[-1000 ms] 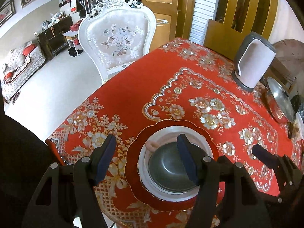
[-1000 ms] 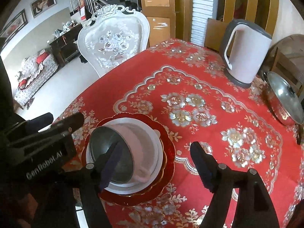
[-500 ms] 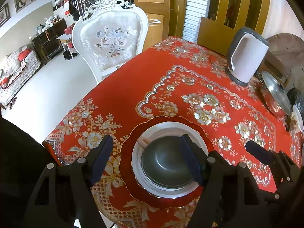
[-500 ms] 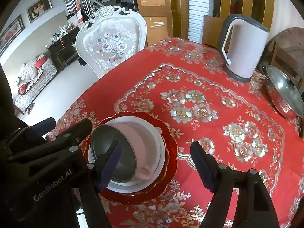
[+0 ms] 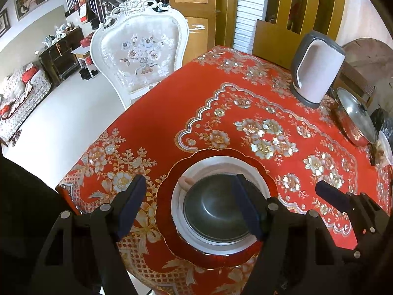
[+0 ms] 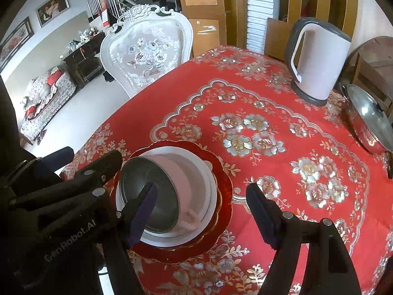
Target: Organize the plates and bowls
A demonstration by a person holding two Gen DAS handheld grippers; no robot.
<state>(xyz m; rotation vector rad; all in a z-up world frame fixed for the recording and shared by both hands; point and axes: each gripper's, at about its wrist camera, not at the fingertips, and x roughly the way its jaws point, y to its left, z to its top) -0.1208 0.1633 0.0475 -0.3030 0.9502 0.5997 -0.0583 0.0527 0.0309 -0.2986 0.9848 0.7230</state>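
Stack of dishes near the front corner of the table (image 5: 245, 93), on the red floral cloth: red scalloped plate (image 5: 164, 204) at the bottom, white plate (image 5: 221, 162) on it, pink bowl (image 6: 183, 172) with a small handle next, dark metal bowl (image 5: 211, 209) nested on top. Left gripper (image 5: 194, 206) poised above the stack, tilted down toward it, fingers (image 5: 130, 204) spread wide and gripping nothing; one finger over the cloth left of the red plate, the other over the metal bowl's right rim, contact impossible to tell. Right gripper (image 6: 203, 211) hovering at the stack's right side, likewise spread wide and empty; left finger (image 6: 143, 211) over the metal bowl, the other over bare cloth just right of the red plate. Each gripper visible at the edge of the other's view: black body marked "GenRobot.AI" at lower left of the right wrist view, dark fingertip at lower right of the left wrist view. White kettle (image 6: 319, 59) with grey handle upright at the far right of the table, well apart from the stack; lidded steel pot (image 6: 371, 120) near it at the right edge. White ornate chair (image 5: 145, 56) pushed up at the far left side of the table.
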